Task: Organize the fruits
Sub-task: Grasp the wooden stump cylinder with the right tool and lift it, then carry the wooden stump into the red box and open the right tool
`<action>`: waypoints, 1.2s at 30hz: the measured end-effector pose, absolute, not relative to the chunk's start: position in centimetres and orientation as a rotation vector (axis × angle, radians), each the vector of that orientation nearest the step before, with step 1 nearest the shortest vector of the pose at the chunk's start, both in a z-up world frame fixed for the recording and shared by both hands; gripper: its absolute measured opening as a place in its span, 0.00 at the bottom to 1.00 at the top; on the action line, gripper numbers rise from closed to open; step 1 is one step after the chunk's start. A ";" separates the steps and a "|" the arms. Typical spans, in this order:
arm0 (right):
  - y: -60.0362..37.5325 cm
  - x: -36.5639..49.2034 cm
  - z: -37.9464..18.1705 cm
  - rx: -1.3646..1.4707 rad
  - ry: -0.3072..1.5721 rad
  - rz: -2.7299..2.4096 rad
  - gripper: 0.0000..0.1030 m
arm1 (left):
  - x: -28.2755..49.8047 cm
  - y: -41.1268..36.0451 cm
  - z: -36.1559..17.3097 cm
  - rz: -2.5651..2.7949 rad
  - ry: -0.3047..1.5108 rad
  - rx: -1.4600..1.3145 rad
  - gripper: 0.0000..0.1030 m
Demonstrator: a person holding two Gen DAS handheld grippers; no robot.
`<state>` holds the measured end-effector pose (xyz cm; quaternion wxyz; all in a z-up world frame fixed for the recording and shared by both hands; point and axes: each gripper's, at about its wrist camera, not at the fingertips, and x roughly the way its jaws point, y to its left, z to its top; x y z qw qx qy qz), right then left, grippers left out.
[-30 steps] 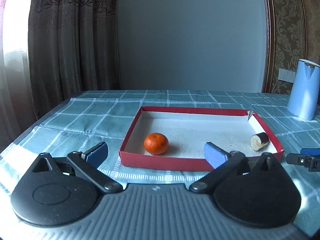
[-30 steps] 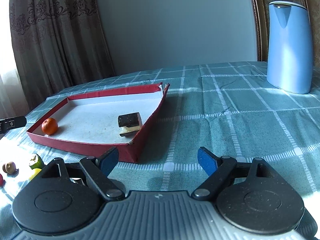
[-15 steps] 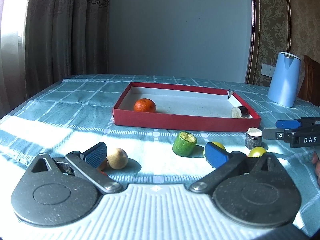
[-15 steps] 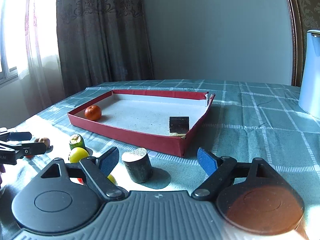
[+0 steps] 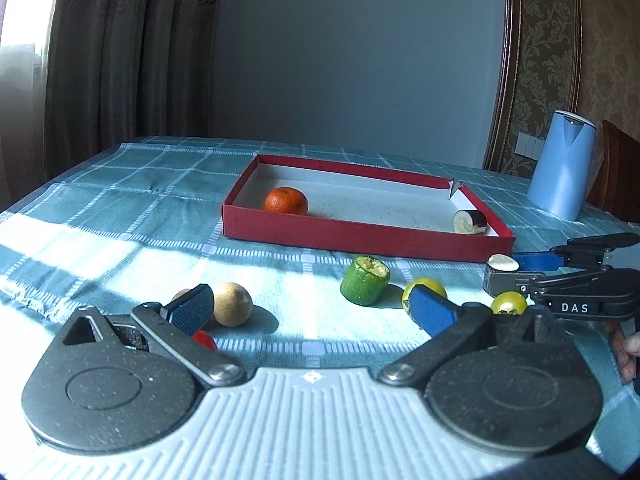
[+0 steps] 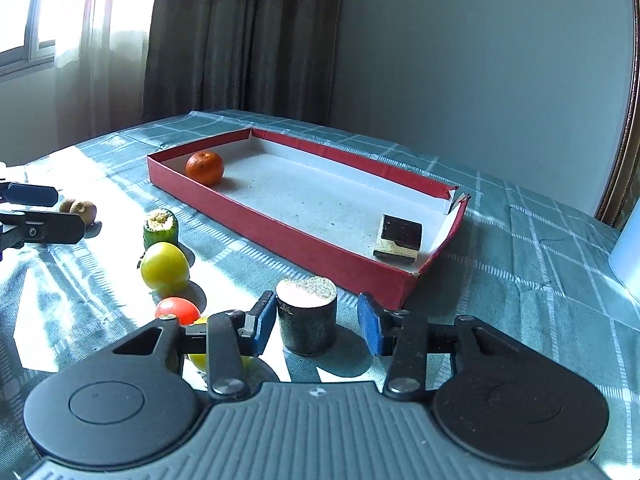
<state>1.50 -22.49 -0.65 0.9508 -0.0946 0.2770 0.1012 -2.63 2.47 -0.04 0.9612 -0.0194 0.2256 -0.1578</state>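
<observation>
Right gripper (image 6: 317, 324) sat low over the table, jaws closing around a dark eggplant stub (image 6: 307, 315) standing upright on its cut end. The left pad touched or nearly touched its side; the right pad stood clear, so no grip yet. Left gripper (image 5: 308, 307) was spread wide with nothing between its pads.

Around the stub: a red tomato (image 6: 177, 309) and a yellow fruit just left of it, partly hidden behind the right gripper's left finger. A second yellow fruit (image 6: 164, 267) lay farther left, and beyond it an upright green zucchini stub (image 6: 160, 227). The red box (image 6: 280, 234) lay close behind the stub (its near wall between the stub and the box floor).

In the box: one orange (image 6: 204, 167) at the far left corner, one dark eggplant piece (image 6: 399, 238) at the right end.

Loose on the table, counted from both views: two yellow fruits, one zucchini stub, one eggplant stub, one red tomato by each gripper (whether these were the same fruit I could not tell), two brown round fruits (image 5: 232, 304) near the left gripper's left finger.

Surface: teal checked tablecloth (image 5: 120, 216), sunlit in patches. A blue kettle (image 5: 562, 174) stood at the far right. Grey wall, brown curtains (image 5: 120, 52) and a window to the left.
</observation>
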 end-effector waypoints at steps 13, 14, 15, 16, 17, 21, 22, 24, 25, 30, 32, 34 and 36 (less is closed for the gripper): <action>-24.1 1.9 2.4 -0.072 0.452 0.185 0.31 | -2.5 2.7 -0.1 -0.325 0.468 -0.041 1.00; -24.6 2.4 3.0 -0.051 0.439 0.177 0.31 | -2.6 2.7 -0.1 -0.328 0.467 -0.044 1.00; -25.2 3.2 3.6 -0.027 0.434 0.174 0.31 | -2.6 2.7 -0.1 -0.331 0.467 -0.046 1.00; -25.7 4.0 4.0 -0.007 0.434 0.173 0.31 | -2.5 2.8 -0.1 -0.334 0.468 -0.048 1.00; -26.3 5.0 4.4 0.016 0.438 0.168 0.31 | -2.5 2.8 -0.2 -0.337 0.472 -0.050 1.00; -28.0 9.5 5.0 0.053 0.501 0.148 0.31 | -2.4 3.0 -0.2 -0.338 0.474 -0.068 1.00; -28.3 10.4 4.9 0.056 0.518 0.142 0.31 | -2.4 3.1 -0.2 -0.337 0.472 -0.074 1.00; -29.0 12.0 4.2 0.075 0.546 0.148 0.31 | -2.4 3.2 -0.2 -0.343 0.469 -0.084 1.00; -29.1 12.5 3.9 0.077 0.556 0.147 0.31 | -2.4 3.2 -0.2 -0.343 0.470 -0.086 1.00; -29.3 13.8 2.5 0.056 0.582 0.132 0.31 | -2.4 3.3 -0.2 -0.342 0.466 -0.096 1.00; -29.8 14.0 2.3 0.076 0.583 0.131 0.31 | -2.4 3.3 -0.2 -0.346 0.469 -0.096 1.00; -30.0 14.4 2.0 0.068 0.581 0.125 0.31 | -2.4 3.3 -0.2 -0.344 0.472 -0.097 1.00; -30.0 15.3 1.7 0.060 0.597 0.127 0.31 | -2.5 3.4 -0.2 -0.342 0.466 -0.101 1.00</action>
